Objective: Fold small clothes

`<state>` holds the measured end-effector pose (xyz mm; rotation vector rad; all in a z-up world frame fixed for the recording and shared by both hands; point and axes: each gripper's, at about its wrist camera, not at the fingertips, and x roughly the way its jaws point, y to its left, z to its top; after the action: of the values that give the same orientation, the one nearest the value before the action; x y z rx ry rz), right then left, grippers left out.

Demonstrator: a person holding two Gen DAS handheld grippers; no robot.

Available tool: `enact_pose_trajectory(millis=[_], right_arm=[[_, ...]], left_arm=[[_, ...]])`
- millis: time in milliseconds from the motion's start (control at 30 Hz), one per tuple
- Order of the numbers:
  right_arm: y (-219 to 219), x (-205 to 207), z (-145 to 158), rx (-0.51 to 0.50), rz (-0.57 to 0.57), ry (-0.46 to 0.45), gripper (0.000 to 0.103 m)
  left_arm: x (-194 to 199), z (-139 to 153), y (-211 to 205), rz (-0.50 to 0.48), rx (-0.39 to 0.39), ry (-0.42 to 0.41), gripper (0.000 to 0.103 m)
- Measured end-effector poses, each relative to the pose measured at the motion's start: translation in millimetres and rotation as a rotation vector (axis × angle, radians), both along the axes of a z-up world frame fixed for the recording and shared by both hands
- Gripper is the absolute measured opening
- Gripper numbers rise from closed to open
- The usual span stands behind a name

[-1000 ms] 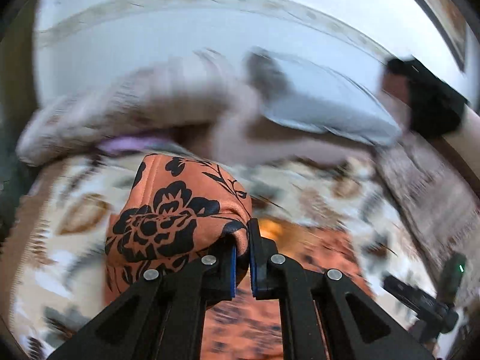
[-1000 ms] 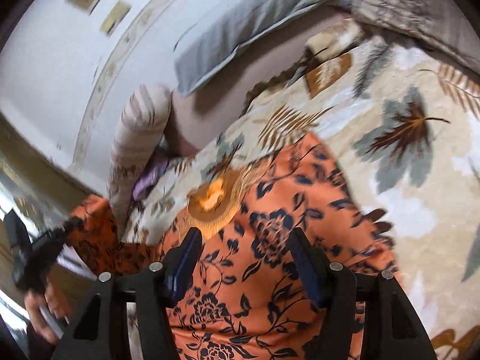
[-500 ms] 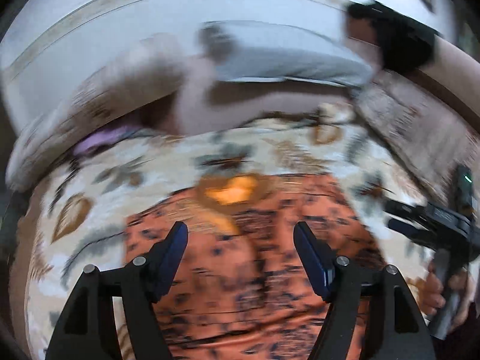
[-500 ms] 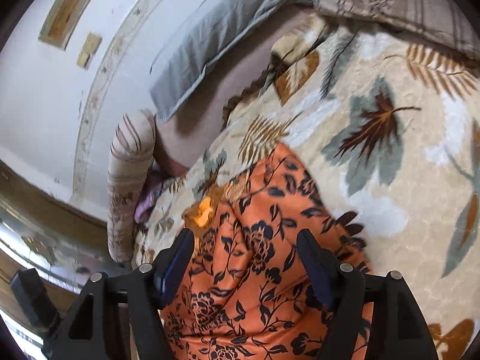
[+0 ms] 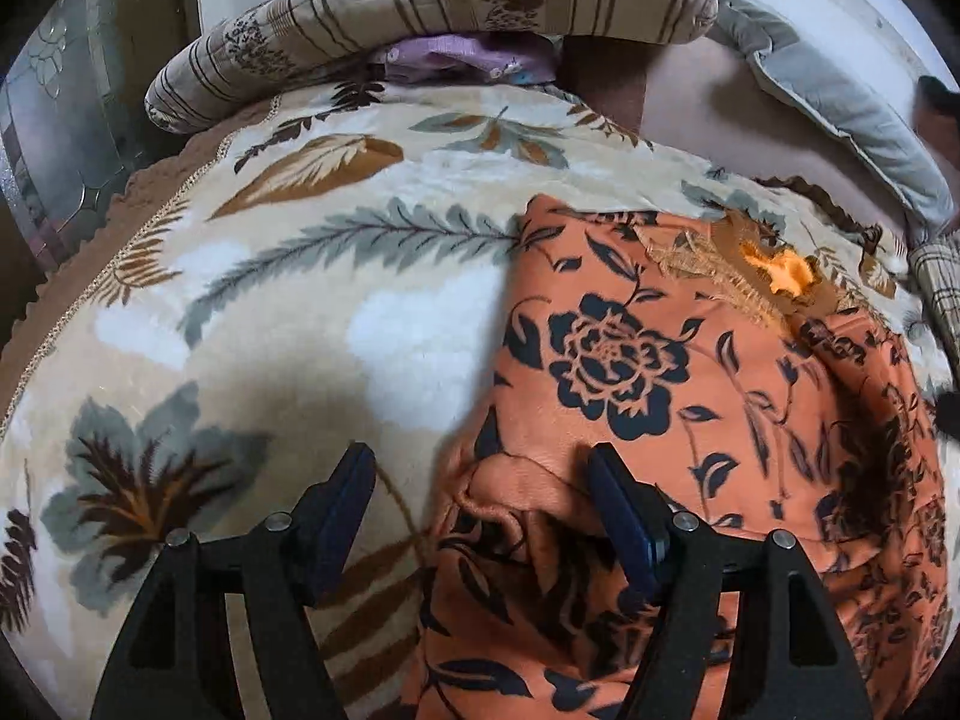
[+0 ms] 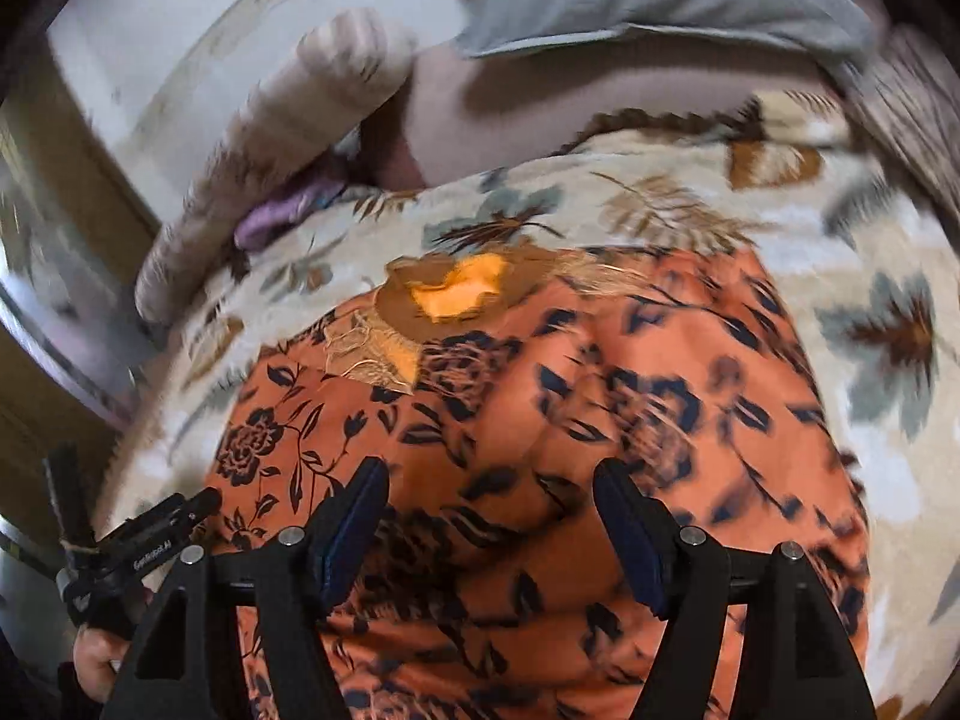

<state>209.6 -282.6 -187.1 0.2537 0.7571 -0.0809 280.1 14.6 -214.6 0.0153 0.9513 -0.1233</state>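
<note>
An orange garment with black flowers lies spread on a leaf-patterned blanket. It has a gold embroidered neckline at its far end. My left gripper is open and empty, above the garment's left edge, where a small fold is bunched up. My right gripper is open and empty, hovering over the middle of the same garment. The left gripper's body, held in a hand, shows at the lower left of the right wrist view.
A striped bolster pillow lies at the far edge of the bed, with a purple cloth under it. A grey pillow leans at the far right. A wall is behind. The blanket's left border drops off.
One second ago my left gripper was shut on a bunched part of the garment. It has let go, opened, and moved to the garment's left edge. My right gripper stayed open and shifted.
</note>
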Motion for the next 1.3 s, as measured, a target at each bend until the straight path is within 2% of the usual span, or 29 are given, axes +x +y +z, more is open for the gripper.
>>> enact_pose_trajectory(millis=[100,167,267,367,467,533,600,667,700,767,833,900,967,1033,1100,1167,1300], right_arm=[[24.7,41.7,2.6,-0.062,0.004,0.045,0.075],[36.3,67.4,-2.7,-0.111,-0.036,0.092,0.075],[44.4,105.9,-25.9,-0.157,-0.122,0.203,0.075],[44.5,125.5,-47.3,-0.268,-0.204,0.269,0.071],[35.4,123.0,-50.6,-0.290,-0.241,0.259,0.053],[28.9,116.4,-44.1,-0.298,-0.242,0.254,0.021],[12.2,101.0,-32.1,-0.248,-0.244,0.225,0.012],[2.3,89.3,-19.3,-0.195,-0.259,0.183,0.011],[-8.5,72.6,-8.5,-0.161,-0.263,0.141,0.011],[-22.1,50.0,3.1,-0.127,-0.277,0.104,0.011],[-45.1,14.5,9.6,-0.049,-0.294,0.070,0.011],[-63.9,-16.4,5.2,0.019,-0.297,0.062,0.011],[-81.7,-45.9,-9.1,0.140,-0.270,0.067,0.011],[-95.9,-69.7,-31.5,0.277,-0.249,0.117,0.015],[-103.9,-84.2,-49.7,0.363,-0.250,0.175,0.019],[-108.4,-97.5,-59.5,0.421,-0.253,0.193,0.023],[-114.8,-103.2,-46.4,0.430,-0.234,0.130,0.023]], left_arm=[[5.0,1.9,-2.4,-0.024,-0.004,0.013,0.074],[5.8,4.2,-0.8,-0.028,0.002,0.002,0.074],[8.0,-0.4,2.2,-0.040,-0.005,0.021,0.074],[12.0,-1.1,2.5,-0.050,-0.015,0.024,0.074],[15.0,-2.4,-0.1,-0.067,-0.028,0.038,0.074],[15.2,-2.4,-1.7,-0.070,-0.027,0.036,0.074],[14.9,-2.2,-2.0,-0.070,-0.025,0.034,0.074],[14.1,-2.0,-0.9,-0.068,-0.026,0.033,0.074],[13.6,-1.9,0.1,-0.067,-0.025,0.033,0.074],[12.3,-1.7,1.9,-0.056,-0.021,0.029,0.074],[10.8,-1.2,2.4,-0.050,-0.017,0.021,0.074],[8.7,-0.1,1.2,-0.049,-0.008,0.008,0.074],[5.8,1.2,-1.5,-0.054,0.009,-0.012,0.074],[3.0,0.5,-4.2,-0.058,0.035,-0.025,0.074],[0.1,-0.7,-5.0,-0.059,0.050,-0.028,0.074],[-3.5,1.1,-4.1,-0.062,0.055,-0.043,0.074],[-8.9,4.3,-3.1,-0.064,0.073,-0.066,0.074]])
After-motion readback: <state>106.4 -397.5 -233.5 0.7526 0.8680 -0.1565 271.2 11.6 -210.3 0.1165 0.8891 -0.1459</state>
